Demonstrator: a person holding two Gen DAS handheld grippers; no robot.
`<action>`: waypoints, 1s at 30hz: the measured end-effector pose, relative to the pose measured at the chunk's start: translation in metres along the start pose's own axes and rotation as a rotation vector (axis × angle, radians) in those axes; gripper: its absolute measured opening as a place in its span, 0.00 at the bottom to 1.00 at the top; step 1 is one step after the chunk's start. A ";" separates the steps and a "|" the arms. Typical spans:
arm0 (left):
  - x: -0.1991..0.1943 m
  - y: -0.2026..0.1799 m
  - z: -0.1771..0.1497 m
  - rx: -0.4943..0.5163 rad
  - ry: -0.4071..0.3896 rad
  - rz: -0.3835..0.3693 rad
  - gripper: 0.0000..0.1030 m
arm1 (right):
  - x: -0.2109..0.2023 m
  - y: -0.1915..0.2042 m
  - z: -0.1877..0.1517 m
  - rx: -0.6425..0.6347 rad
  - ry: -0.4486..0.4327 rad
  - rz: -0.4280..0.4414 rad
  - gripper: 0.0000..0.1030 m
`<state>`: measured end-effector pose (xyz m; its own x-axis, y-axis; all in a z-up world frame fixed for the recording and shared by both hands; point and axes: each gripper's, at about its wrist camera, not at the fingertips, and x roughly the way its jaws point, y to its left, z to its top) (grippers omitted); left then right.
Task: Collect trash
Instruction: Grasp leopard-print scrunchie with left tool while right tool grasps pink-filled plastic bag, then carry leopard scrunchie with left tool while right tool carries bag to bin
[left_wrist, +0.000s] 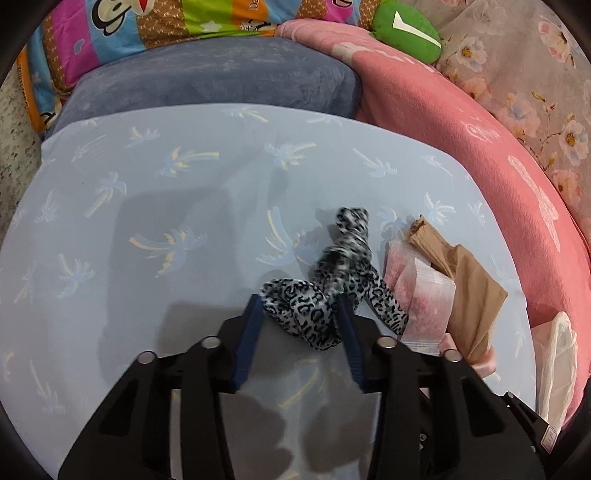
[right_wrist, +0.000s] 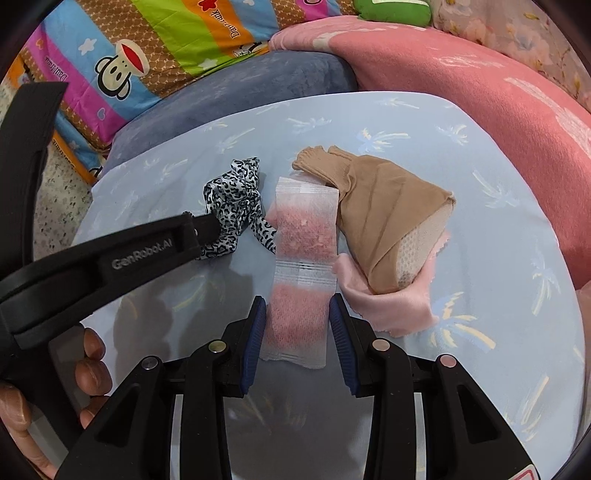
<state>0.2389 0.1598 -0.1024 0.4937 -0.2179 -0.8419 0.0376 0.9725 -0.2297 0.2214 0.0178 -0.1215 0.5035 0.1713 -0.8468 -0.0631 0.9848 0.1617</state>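
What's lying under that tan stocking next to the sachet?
Under the tan stocking a white mesh pad pokes out at its open end, and a pale pink cloth lies beneath both on the blue sheet. How far either reaches under the stocking is covered.

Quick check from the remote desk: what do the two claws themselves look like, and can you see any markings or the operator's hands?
Both the left claw and right claw are matte black angular frames with ribbed dark-blue finger pads and round silver studs. The right view shows the left tool's side, printed GenRobot.AI in grey, and a bare hand. No cables or sleeves visible.
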 end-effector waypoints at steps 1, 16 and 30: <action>0.000 0.000 -0.001 -0.001 -0.005 0.005 0.32 | 0.000 0.001 0.000 -0.008 -0.004 -0.008 0.32; -0.024 -0.011 -0.029 -0.001 0.020 -0.037 0.07 | -0.031 -0.010 -0.029 0.001 -0.011 0.016 0.13; -0.082 -0.049 -0.047 0.036 -0.060 -0.064 0.07 | -0.146 -0.040 -0.039 0.076 -0.203 0.090 0.12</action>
<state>0.1558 0.1259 -0.0452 0.5403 -0.2752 -0.7952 0.1009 0.9594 -0.2635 0.1175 -0.0457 -0.0242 0.6624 0.2412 -0.7093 -0.0539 0.9596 0.2760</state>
